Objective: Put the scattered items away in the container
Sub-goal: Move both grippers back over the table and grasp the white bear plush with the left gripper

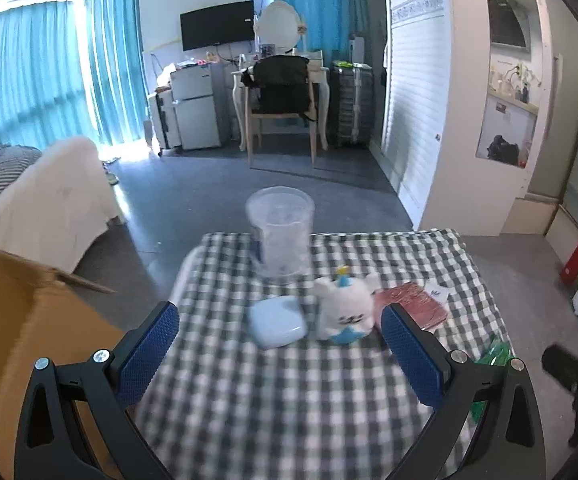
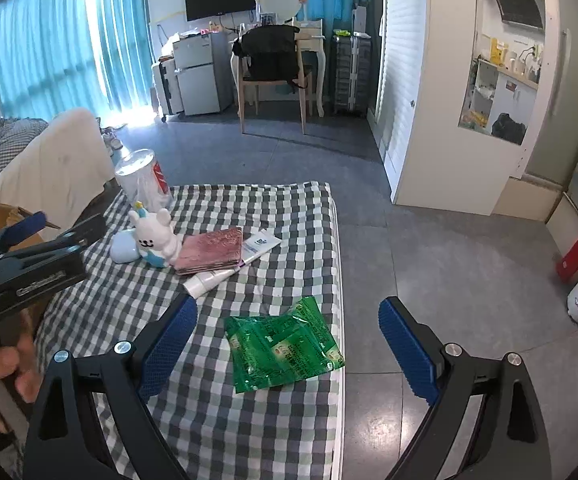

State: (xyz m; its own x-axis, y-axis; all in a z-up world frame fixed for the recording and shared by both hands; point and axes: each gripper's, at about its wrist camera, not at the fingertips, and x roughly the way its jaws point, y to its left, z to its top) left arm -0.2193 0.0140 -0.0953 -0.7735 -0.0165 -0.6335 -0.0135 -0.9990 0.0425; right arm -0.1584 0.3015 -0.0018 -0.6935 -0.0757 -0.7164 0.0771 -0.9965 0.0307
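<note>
My right gripper point(image 2: 285, 340) is spread wide w/ nothing in it, pointing down at the green packet point(image 2: 283, 350), which lies flat on the checked cloth point(image 2: 217, 412) near the table's right edge, roughly between my blue pads and a bit ahead of them. It looks like thin crinkly foil/plastic: light, floppy, prob slippery, no stiffness to speak of. I'd pinch it by a raised edge or corner, not the flat middle, since it'll likely buckle or slide on the cloth.

My left gripper point(image 1: 281, 332) is also gaping, empty, aimed at the pale blue case point(image 1: 276, 322) and the white plush toy point(image 1: 345, 312), which sit touching or nearly so, just ahead between the pads. Case seems hard, smooth, rounded, so grip across its sides. Toy is soft, squeeze the body.

Clear plastic container point(image 1: 281, 236) stands upright behind them at the far edge, open top. Pink wallet point(image 2: 211, 250) and white tube point(image 2: 229, 266) lie just right of the toy, wallet overlapping the tube
</note>
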